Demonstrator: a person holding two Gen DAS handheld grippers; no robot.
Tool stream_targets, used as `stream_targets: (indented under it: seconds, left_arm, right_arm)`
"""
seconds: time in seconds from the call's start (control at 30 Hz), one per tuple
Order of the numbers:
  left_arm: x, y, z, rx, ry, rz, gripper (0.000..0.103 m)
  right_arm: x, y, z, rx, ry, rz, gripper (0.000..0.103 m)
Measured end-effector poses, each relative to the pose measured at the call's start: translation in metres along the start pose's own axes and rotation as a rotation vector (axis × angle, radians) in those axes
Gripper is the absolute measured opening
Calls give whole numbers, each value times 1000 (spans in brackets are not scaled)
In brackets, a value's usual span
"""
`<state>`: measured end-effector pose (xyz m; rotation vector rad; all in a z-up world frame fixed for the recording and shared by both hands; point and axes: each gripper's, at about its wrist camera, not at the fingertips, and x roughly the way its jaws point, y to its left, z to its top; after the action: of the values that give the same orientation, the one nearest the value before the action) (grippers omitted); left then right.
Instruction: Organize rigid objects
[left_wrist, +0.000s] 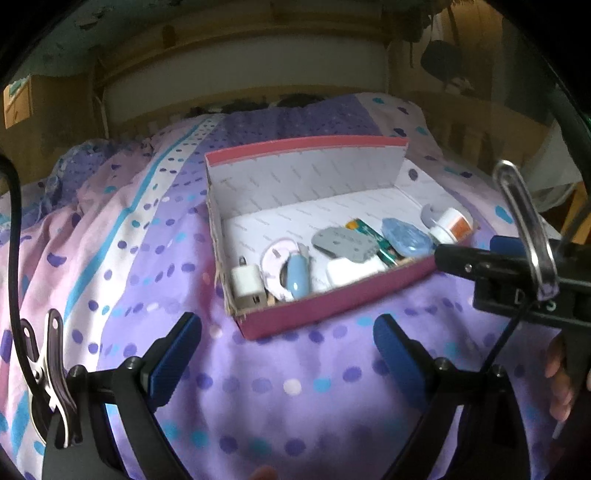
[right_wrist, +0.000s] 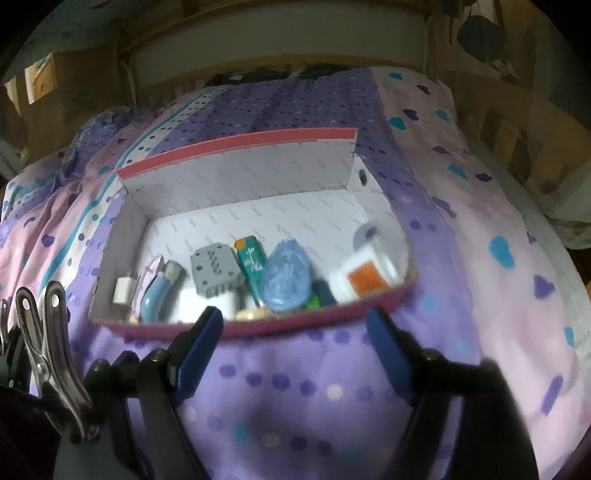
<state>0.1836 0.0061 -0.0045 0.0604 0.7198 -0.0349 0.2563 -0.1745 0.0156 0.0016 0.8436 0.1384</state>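
Note:
An open pink shoebox (left_wrist: 334, 310) with a white inside lies on the bed, its lid (right_wrist: 236, 147) standing up at the back. Along its near wall lie a white charger plug (left_wrist: 247, 286), a blue tube (left_wrist: 297, 275), a grey flat piece (left_wrist: 343, 242), a green pack (right_wrist: 253, 260), a blue translucent oval (right_wrist: 286, 278) and a white container with an orange label (right_wrist: 364, 275). My left gripper (left_wrist: 286, 334) hovers open over the bedspread just in front of the box. My right gripper (right_wrist: 291, 326) is open at the box's near wall, with nothing between its fingers.
The purple and pink dotted bedspread (left_wrist: 295, 387) slopes away on all sides of the box. A wooden headboard (left_wrist: 240, 33) closes the far end. A cardboard box (left_wrist: 16, 103) stands at the back left. A person's fingers (left_wrist: 561, 373) show at the right edge.

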Motion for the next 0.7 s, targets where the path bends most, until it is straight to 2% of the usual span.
stream_targets:
  seconds: [0.1, 0.2, 0.33, 0.7]
  left_arm:
    - [-7, -1, -7, 1, -2, 2, 97]
    - [-15, 1, -13, -7, -2, 36, 97]
    - [-20, 6, -21, -34, 15, 31, 97]
    - [-43, 4, -38, -35, -38, 51, 97]
  right_arm:
    - [-8, -2, -12, 3, 1, 11, 82]
    - [-13, -3, -19, 15, 0, 20, 82]
    - [-24, -3, -31, 28, -12, 48, 82]
    - [-50, 6, -73, 17, -23, 83, 82]
